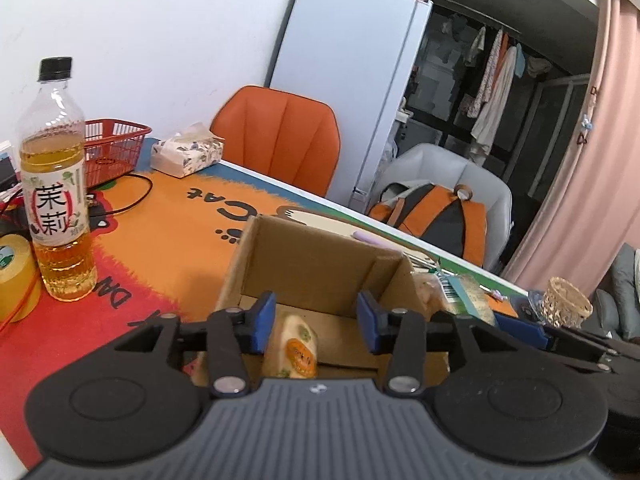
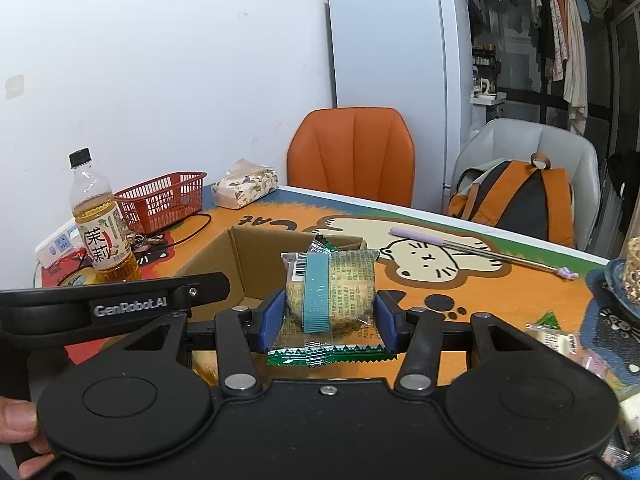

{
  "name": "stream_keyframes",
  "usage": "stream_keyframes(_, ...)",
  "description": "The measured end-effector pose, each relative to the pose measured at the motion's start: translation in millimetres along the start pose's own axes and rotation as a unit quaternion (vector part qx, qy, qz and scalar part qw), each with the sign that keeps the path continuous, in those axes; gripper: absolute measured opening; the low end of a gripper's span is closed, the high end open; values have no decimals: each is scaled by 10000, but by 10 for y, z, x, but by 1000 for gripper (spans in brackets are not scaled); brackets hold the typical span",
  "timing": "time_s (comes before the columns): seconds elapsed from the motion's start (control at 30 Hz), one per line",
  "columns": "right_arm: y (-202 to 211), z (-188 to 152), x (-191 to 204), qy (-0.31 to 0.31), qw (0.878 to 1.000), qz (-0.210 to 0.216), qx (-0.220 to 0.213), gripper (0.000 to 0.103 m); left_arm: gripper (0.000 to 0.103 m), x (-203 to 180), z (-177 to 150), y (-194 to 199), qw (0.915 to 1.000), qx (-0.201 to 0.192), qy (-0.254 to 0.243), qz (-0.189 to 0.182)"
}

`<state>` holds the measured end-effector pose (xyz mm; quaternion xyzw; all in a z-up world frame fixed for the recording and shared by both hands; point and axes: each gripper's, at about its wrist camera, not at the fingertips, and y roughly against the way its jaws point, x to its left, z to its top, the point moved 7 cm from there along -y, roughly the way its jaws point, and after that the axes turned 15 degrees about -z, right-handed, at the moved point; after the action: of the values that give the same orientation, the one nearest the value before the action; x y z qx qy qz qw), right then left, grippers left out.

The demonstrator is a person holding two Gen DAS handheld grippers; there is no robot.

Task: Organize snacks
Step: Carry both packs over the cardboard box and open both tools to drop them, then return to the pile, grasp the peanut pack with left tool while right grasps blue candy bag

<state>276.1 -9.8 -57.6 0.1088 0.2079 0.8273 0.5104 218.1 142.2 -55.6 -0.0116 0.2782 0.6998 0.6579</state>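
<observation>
We are carrying a green-wrapped snack, clamped in the right gripper, toward the cardboard box at centre frame. The left gripper is hanging apart over a yellow snack inside. Next, we judge, comes lowering and releasing.

My way into the open-topped cardboard box is clear from above; tea bottle stands well left.

A lived-in home is shown: a fridge at the far wall, clothes hung far right, a cartoon-cat table mat.
</observation>
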Motion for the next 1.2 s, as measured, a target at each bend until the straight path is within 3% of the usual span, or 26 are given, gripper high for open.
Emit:
stream_keyframes(0.2,-43,2,56,-123,9998,149,30,49,48,67,25,157,9997,-166,169,103)
stream_keyframes(0.5,26,21,-66,-500,9985,207,56,57,66,64,-14,309,9989,-265,322,212)
stream_keyframes(0.57,60,-11,-90,-506,9986,163,74,64,77,28,-33,344,9987,-325,299,236)
stream_keyframes(0.63,103,-46,-127,-510,9987,68,62,70,81,0,-57,379,9986,-371,280,257)
stream_keyframes(0.7,152,-77,-195,-568,9984,-22,58,79,83,-10,-87,404,9983,-391,304,292)
stream_keyframes(0.87,272,-133,-344,-725,9972,-152,26,91,88,-20,-151,483,9977,-426,405,328)
stream_keyframes(0.97,350,-174,-416,-755,9969,-242,-5,93,96,-35,-184,530,9973,-439,461,358)
stream_keyframes(1.2,511,-265,-590,-933,9952,-310,-19,98,98,-119,-256,626,9971,-491,441,382)
